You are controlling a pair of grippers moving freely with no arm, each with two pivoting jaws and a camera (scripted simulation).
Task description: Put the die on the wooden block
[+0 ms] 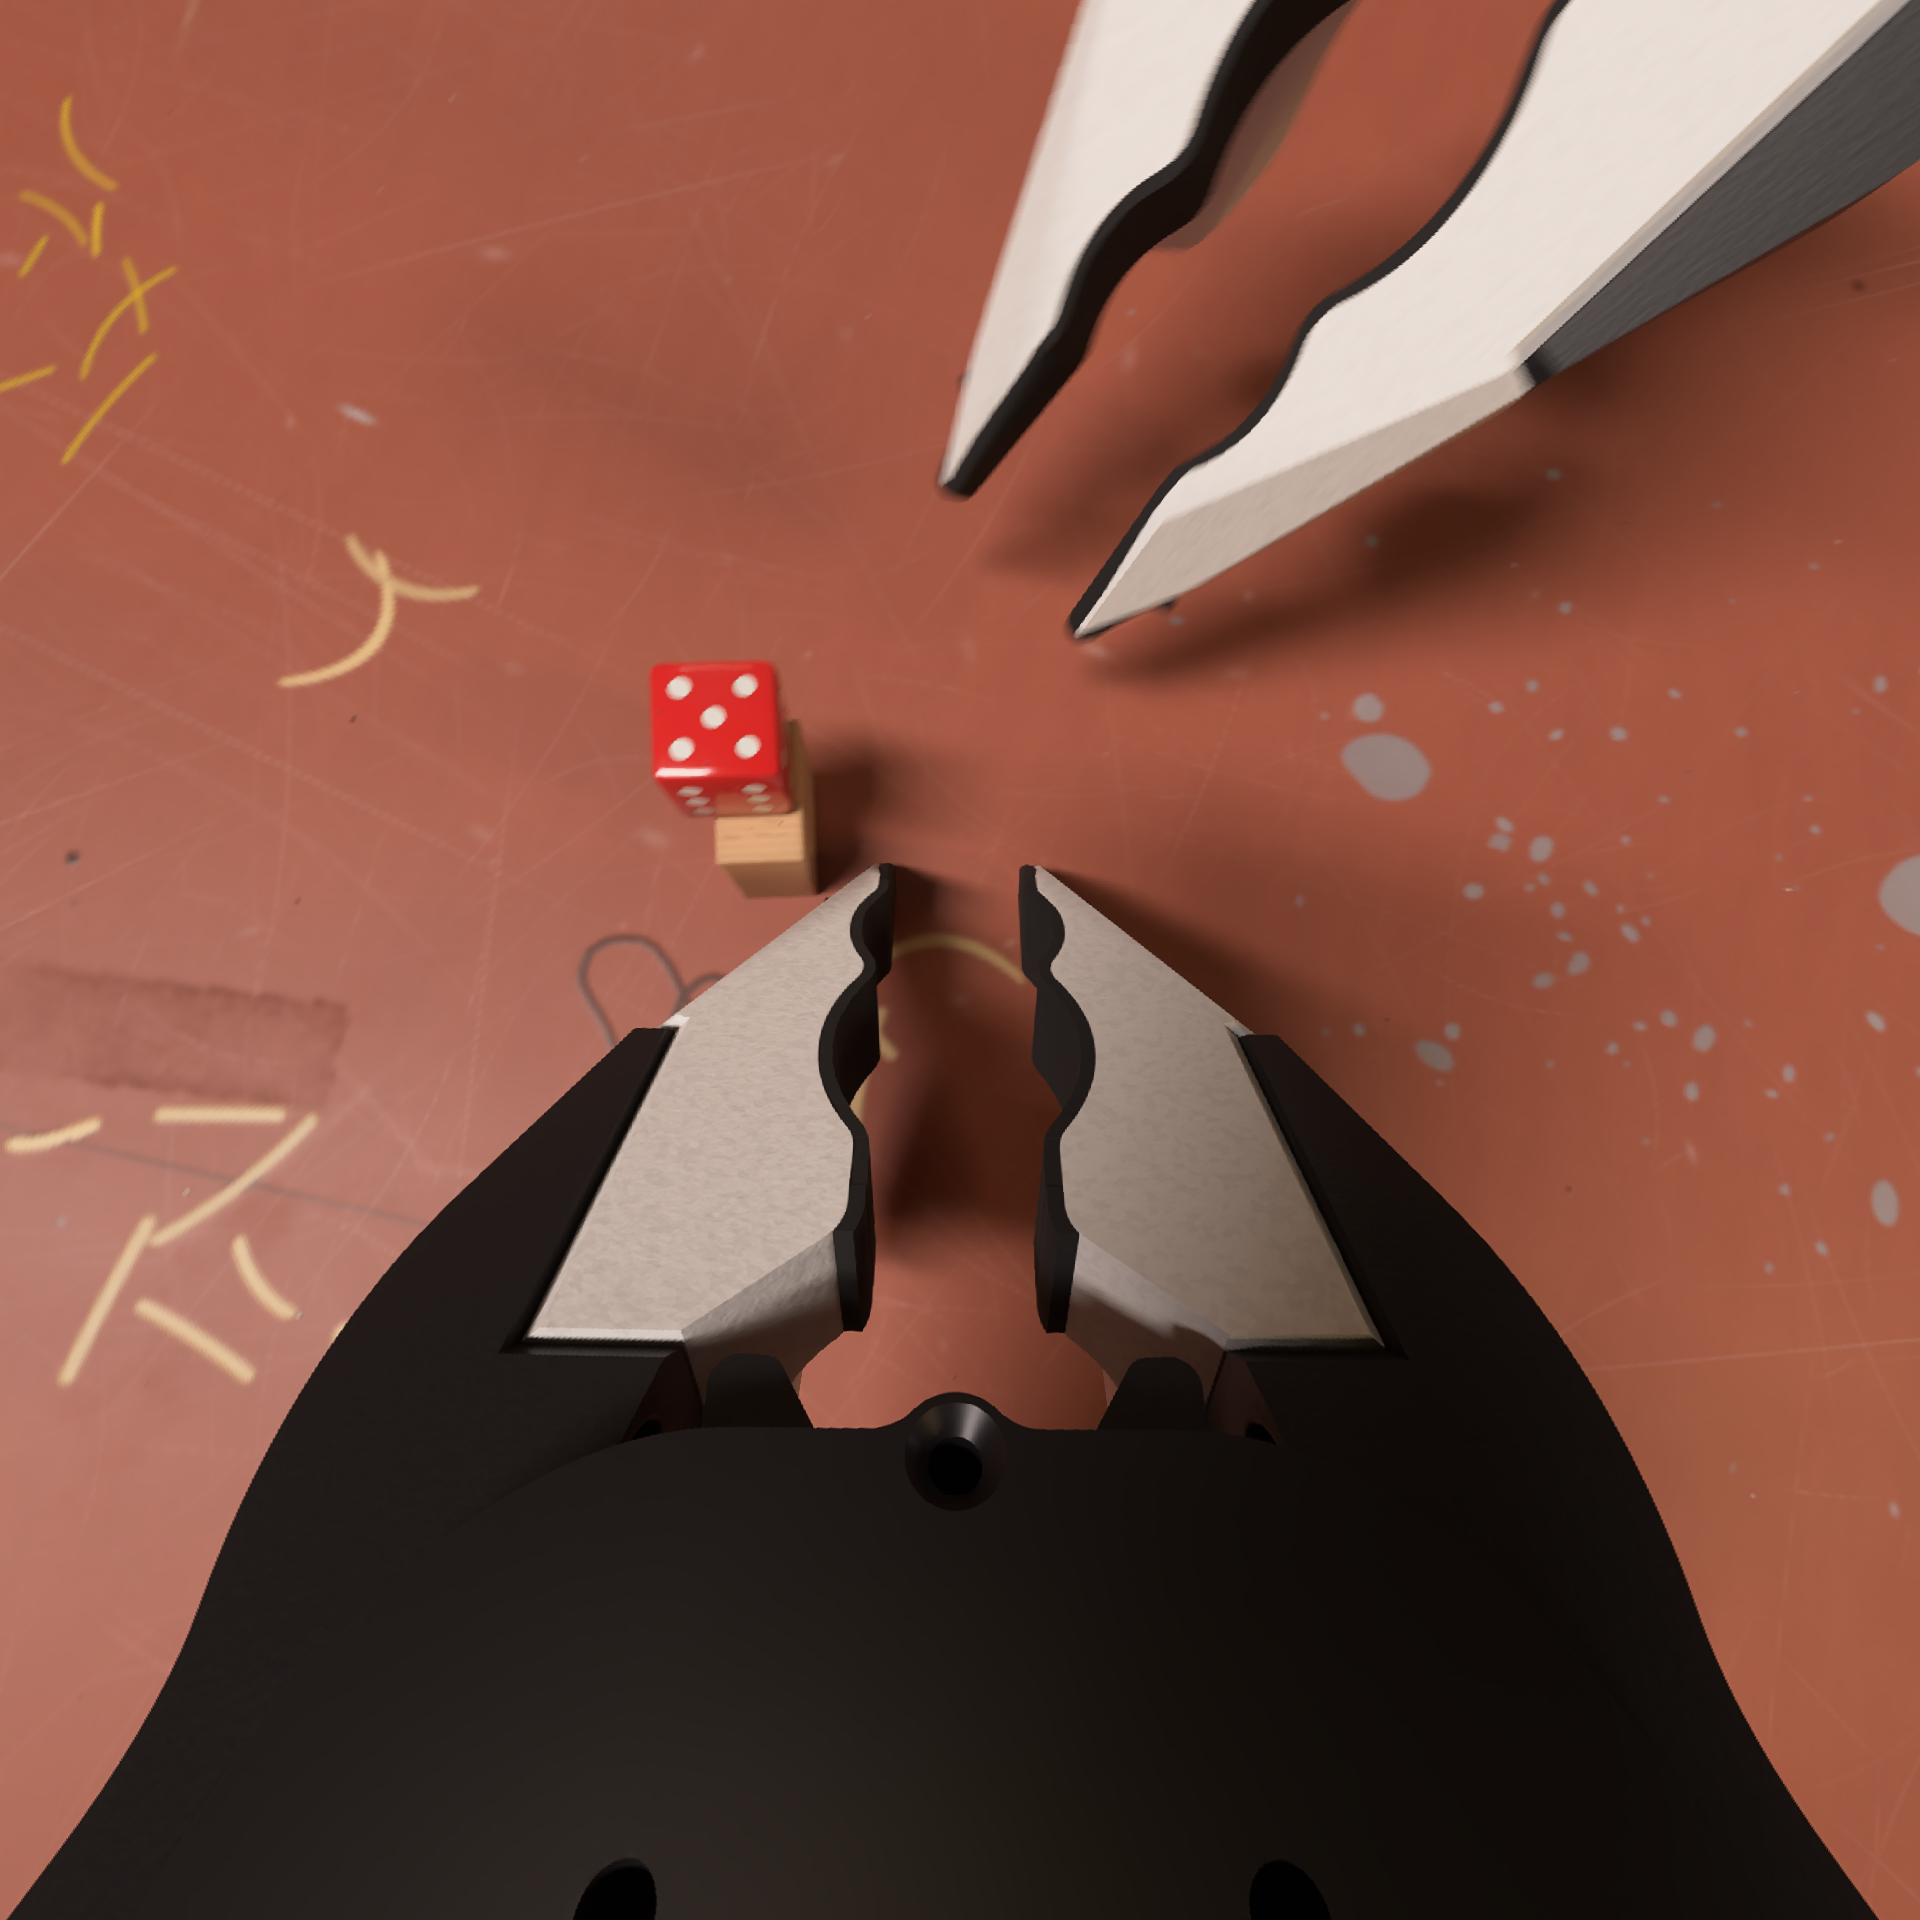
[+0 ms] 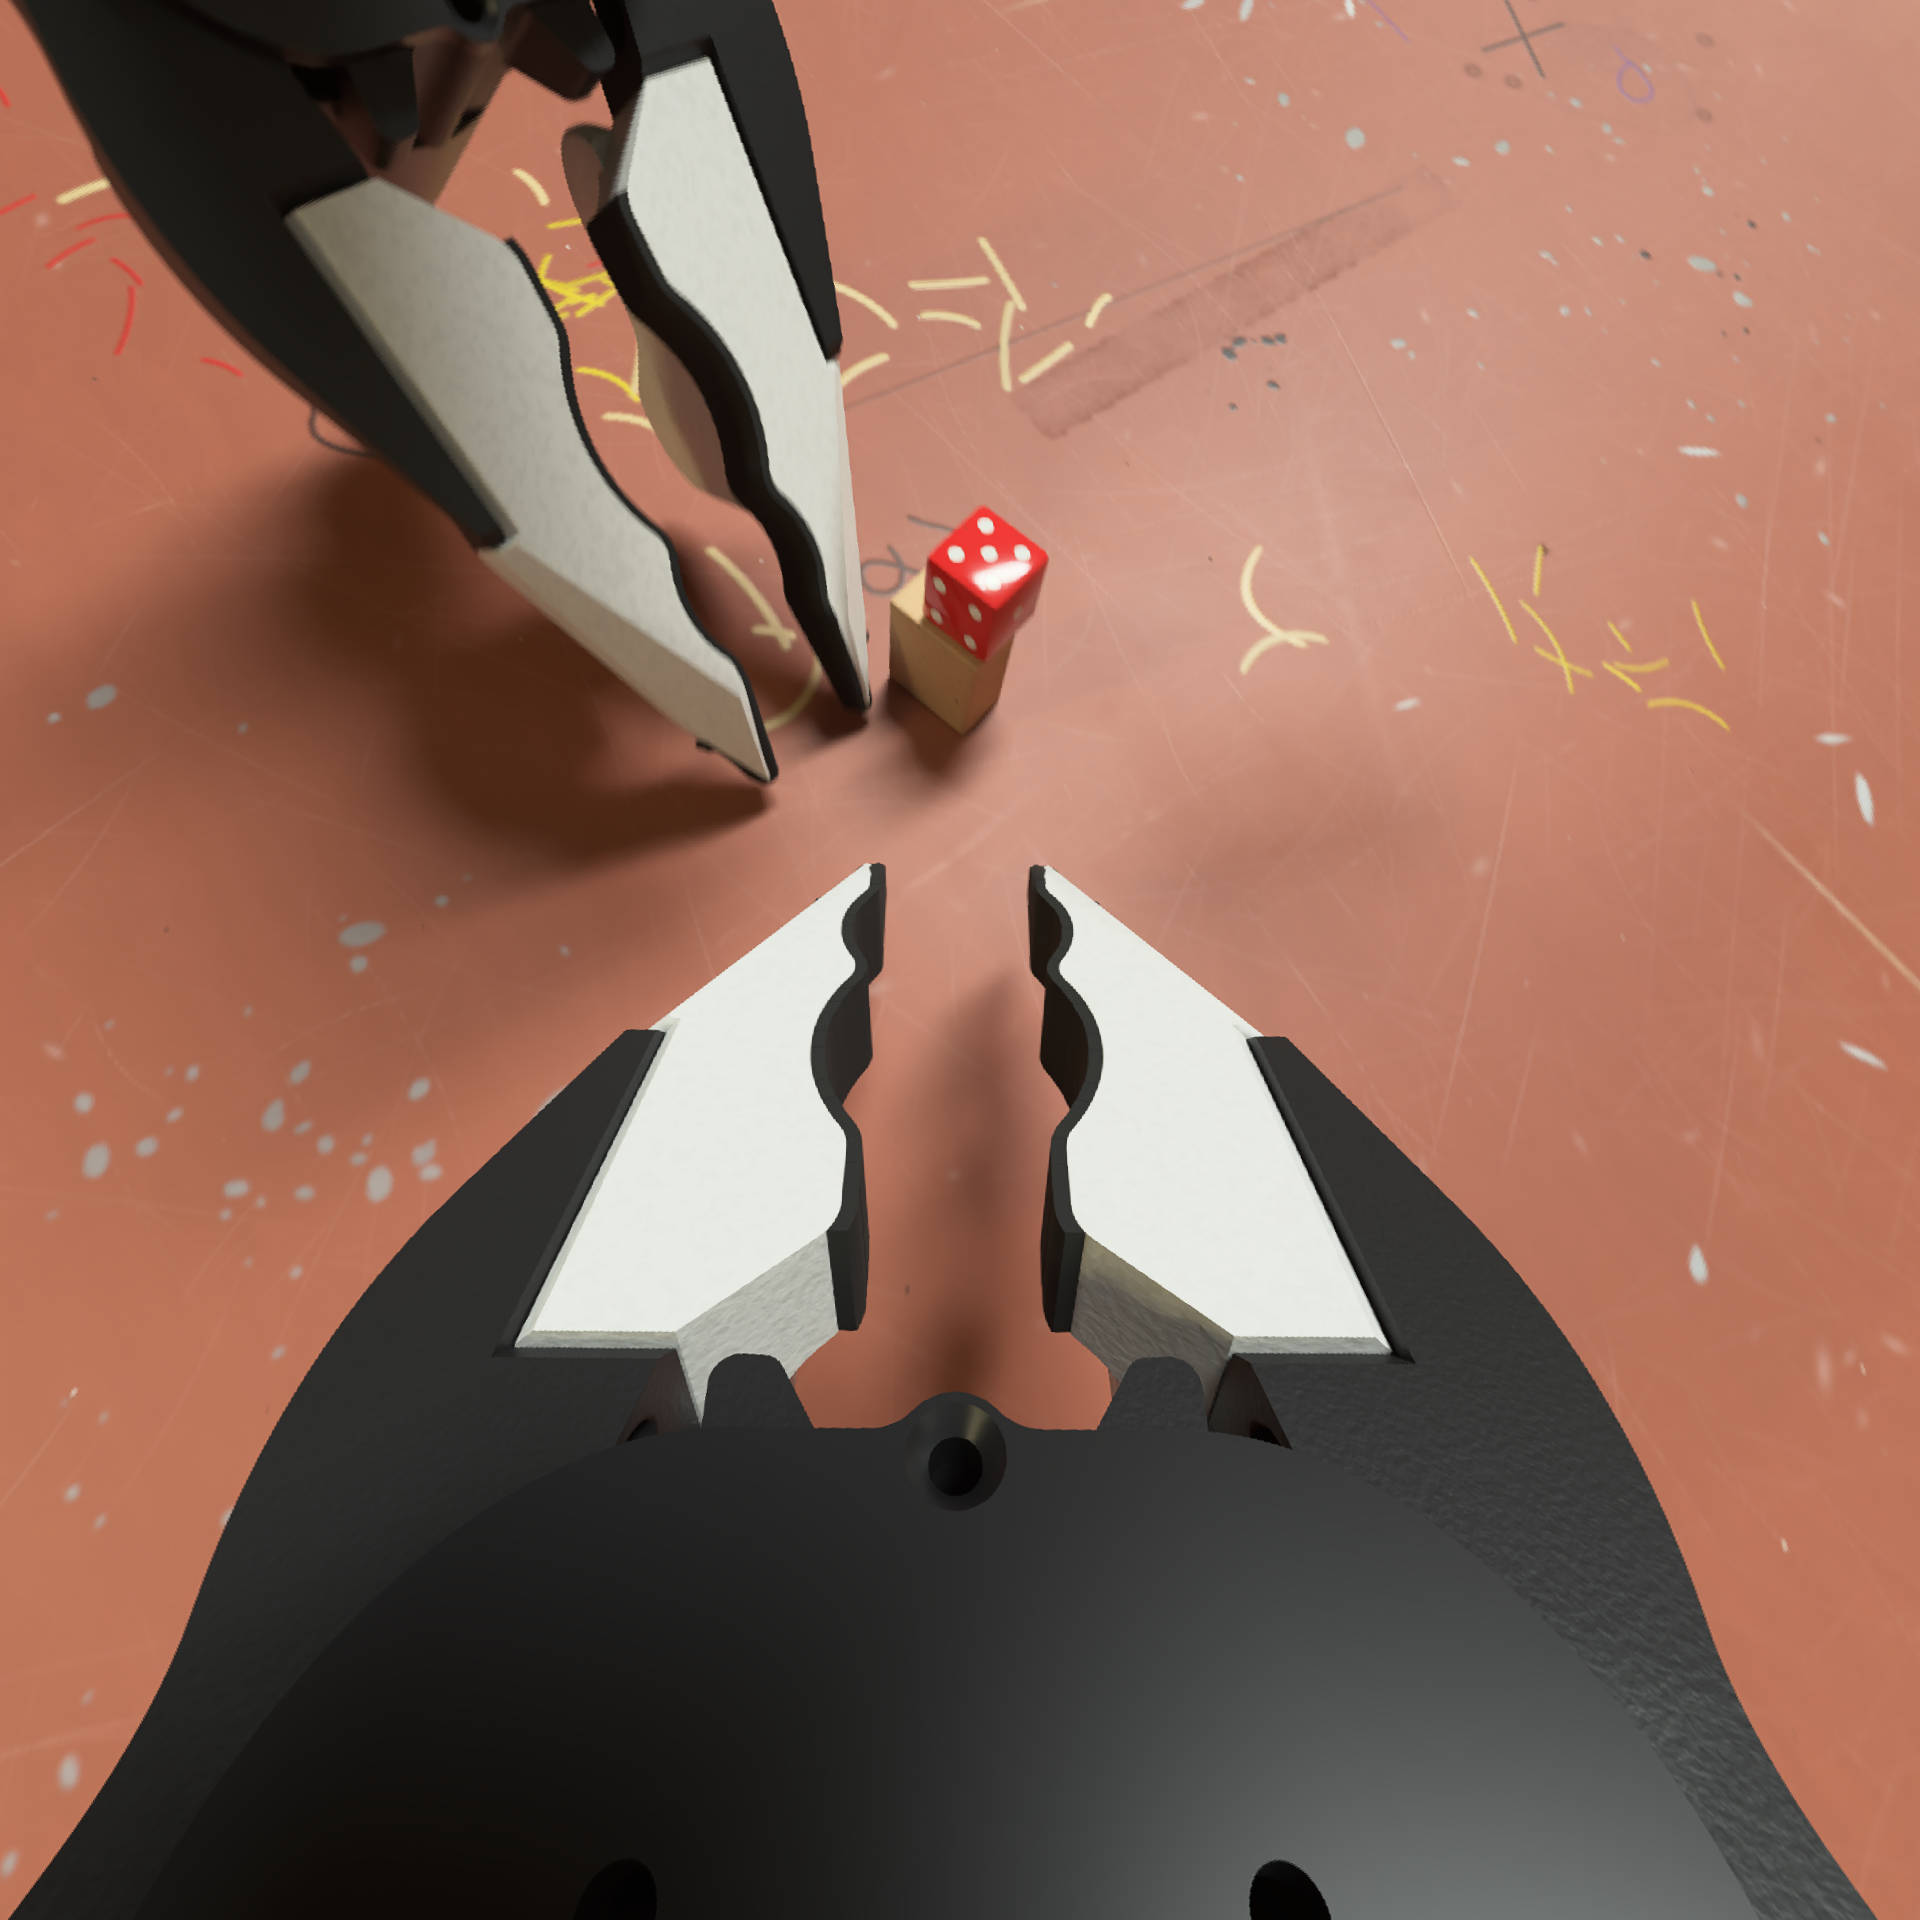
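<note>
Already the red die (image 1: 714,734) sits on top of the wooden block (image 1: 767,854), just left of centre in the left wrist view and slightly above centre in the right wrist view (image 2: 983,580). It is a glossy cube with rounded corners and white pips, its five-pip face turned upward; it overhangs the block toward one side and is twisted a little against the block's edges. The block (image 2: 943,665) is a small pale piece of smooth wood with square faces, standing upright on the table (image 1: 1351,1039); I cannot tell whether it has a long axis.

The left gripper (image 1: 956,883) fills the lower half of its own view, fingers narrowly parted with nothing between them, tips just right of the block. In the right wrist view it (image 2: 816,743) comes down from the upper left, one fingertip just beside the block. The right gripper (image 2: 956,878) is parted the same narrow way and empty, well short of the block; it enters the upper right of the left wrist view (image 1: 1023,556). Fingers are flat white wedges with wavy black inner pads on matte black bodies. The table is scuffed reddish brown, with yellow scribbles and pale grey flecks.
</note>
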